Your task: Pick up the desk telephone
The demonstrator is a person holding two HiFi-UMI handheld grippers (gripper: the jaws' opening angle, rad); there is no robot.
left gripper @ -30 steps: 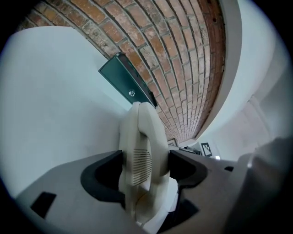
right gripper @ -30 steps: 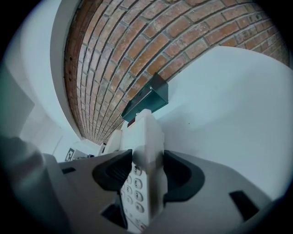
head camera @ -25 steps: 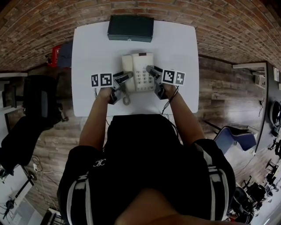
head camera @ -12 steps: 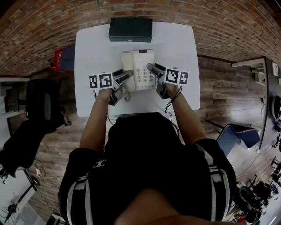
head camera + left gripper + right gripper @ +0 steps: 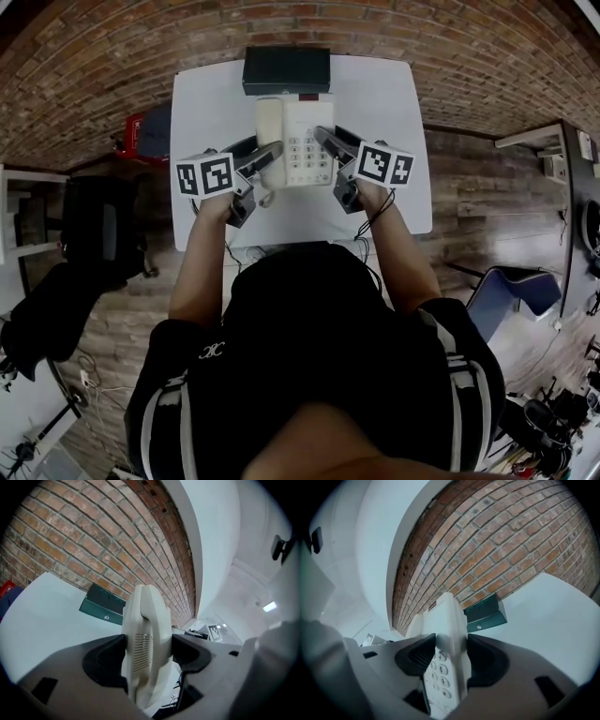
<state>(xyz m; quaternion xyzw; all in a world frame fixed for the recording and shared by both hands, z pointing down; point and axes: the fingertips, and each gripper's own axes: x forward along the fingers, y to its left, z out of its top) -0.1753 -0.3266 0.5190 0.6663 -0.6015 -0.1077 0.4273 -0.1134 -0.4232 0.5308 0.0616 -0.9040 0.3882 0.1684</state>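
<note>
A cream desk telephone [image 5: 295, 139] with a keypad is held up above the white table [image 5: 394, 103]. My left gripper [image 5: 269, 157] is shut on its left side, where the handset [image 5: 143, 639] stands between the black jaws. My right gripper [image 5: 325, 143] is shut on the right edge of the phone [image 5: 447, 653], next to the number keys. The phone's curly cord [image 5: 266, 195] hangs below its near left corner.
A dark green box [image 5: 286, 70] lies at the table's far edge, just beyond the phone, in front of a brick wall [image 5: 70, 541]. A red object [image 5: 131, 131] and a black chair [image 5: 94, 234] stand left of the table. Wooden floor lies to the right.
Both grippers have risen with the phone between them; it now looks larger and sits closer to the green box in the head view.
</note>
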